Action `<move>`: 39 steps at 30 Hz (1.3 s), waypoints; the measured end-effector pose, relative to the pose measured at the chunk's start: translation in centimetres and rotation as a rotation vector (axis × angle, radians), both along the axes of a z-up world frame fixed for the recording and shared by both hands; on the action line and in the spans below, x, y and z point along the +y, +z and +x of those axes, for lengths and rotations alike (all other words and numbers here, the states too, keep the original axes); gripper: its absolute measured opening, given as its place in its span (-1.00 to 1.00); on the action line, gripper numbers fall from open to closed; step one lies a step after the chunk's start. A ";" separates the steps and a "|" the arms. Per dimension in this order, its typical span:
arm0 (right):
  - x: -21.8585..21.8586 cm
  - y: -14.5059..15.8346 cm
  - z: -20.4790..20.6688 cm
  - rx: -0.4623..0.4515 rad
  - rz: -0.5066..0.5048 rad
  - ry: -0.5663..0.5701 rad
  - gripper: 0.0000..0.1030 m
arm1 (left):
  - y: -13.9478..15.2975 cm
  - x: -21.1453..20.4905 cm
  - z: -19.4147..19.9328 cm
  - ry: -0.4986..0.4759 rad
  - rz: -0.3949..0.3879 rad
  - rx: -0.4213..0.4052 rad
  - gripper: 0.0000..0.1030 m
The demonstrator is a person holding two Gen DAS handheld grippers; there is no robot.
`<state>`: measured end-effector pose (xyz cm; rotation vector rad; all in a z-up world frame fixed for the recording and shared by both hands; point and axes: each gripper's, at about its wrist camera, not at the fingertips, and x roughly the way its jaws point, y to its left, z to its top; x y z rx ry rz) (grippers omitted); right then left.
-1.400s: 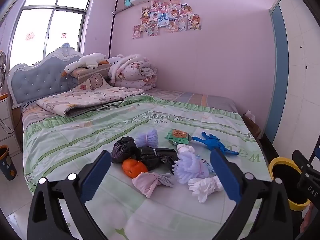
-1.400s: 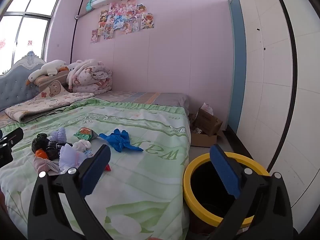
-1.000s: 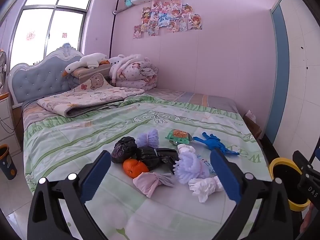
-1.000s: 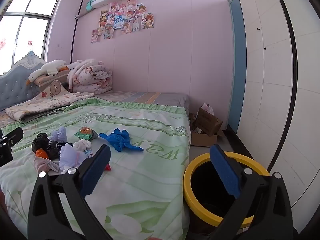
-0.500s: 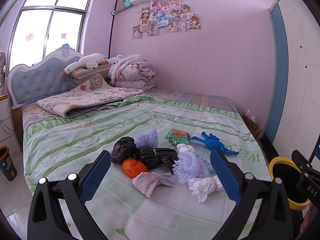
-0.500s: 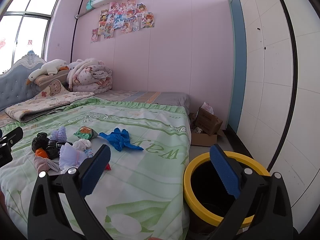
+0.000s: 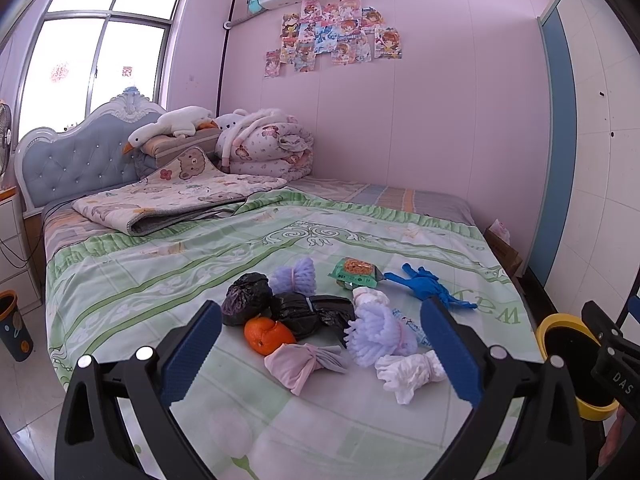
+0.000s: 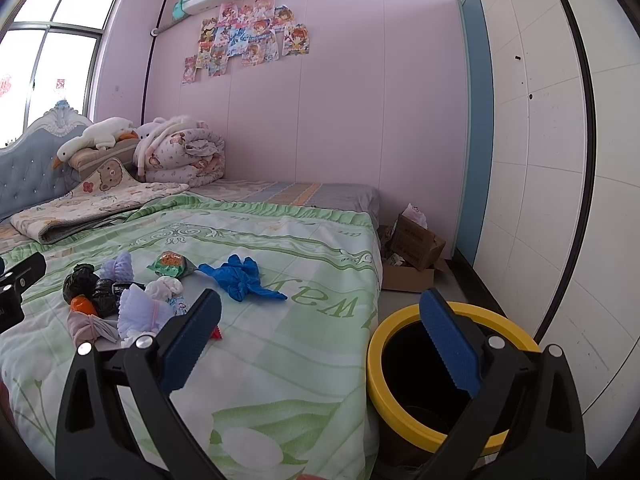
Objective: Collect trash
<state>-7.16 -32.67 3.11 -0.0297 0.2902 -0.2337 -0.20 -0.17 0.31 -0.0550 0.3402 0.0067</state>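
Observation:
A pile of trash lies on the green bedspread [image 7: 160,280]: black bags [image 7: 296,310], an orange [image 7: 267,335], a pink bundle [image 7: 298,364], purple foam nets [image 7: 378,334], a white crumpled glove [image 7: 412,372], a green snack packet [image 7: 356,272] and a blue glove [image 7: 426,284]. My left gripper [image 7: 320,356] is open and empty, just short of the pile. My right gripper [image 8: 320,344] is open and empty, between the bed edge and the yellow-rimmed bin [image 8: 404,412]. The blue glove [image 8: 242,278] and pile [image 8: 120,300] lie to its left.
The bin [image 7: 560,336] stands on the floor right of the bed. A cardboard box [image 8: 414,248] sits by the far wall. Folded quilts [image 7: 264,148] and a goose toy [image 7: 172,124] are at the headboard. A small bin [image 7: 12,324] is on the left floor.

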 end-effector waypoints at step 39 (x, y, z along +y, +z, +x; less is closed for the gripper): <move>0.4 -0.9 0.2 0.018 -0.005 0.000 0.85 | -0.2 -0.1 0.0 -0.002 -0.002 0.002 0.87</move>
